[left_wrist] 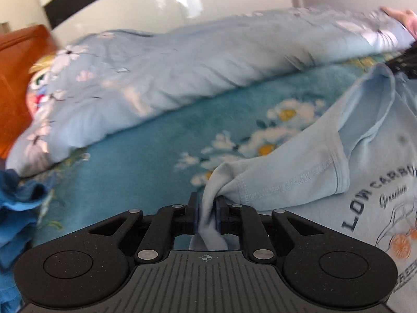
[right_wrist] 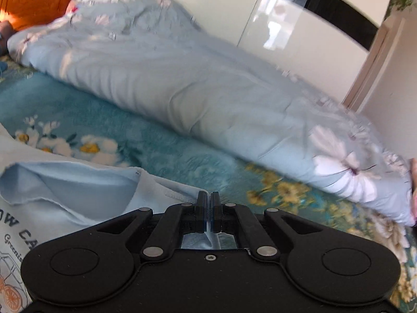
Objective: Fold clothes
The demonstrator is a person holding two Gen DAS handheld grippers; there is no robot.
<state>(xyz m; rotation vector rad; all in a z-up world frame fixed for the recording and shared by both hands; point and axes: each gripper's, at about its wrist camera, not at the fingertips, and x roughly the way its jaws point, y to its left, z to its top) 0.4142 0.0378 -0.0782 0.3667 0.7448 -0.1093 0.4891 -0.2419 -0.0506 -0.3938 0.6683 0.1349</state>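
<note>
A light blue T-shirt point(left_wrist: 299, 172) with dark lettering and an orange print lies on a teal flowered blanket point(left_wrist: 146, 156). My left gripper point(left_wrist: 207, 203) is shut on a bunched edge of the shirt near its sleeve, with cloth trailing back between the fingers. In the right wrist view the same T-shirt point(right_wrist: 78, 182) spreads at lower left with its neck opening gaping. My right gripper point(right_wrist: 207, 200) is shut on a thin fold of the shirt's edge. Both grippers point down towards the bed.
A rolled pale blue flowered duvet point(left_wrist: 182, 65) point(right_wrist: 208, 83) lies across the bed behind the shirt. An orange wooden headboard point(left_wrist: 15, 60) stands at the left. Crumpled darker blue cloth point(left_wrist: 15, 208) sits at the left edge. Behind the bed are glossy white wardrobe doors point(right_wrist: 208, 13).
</note>
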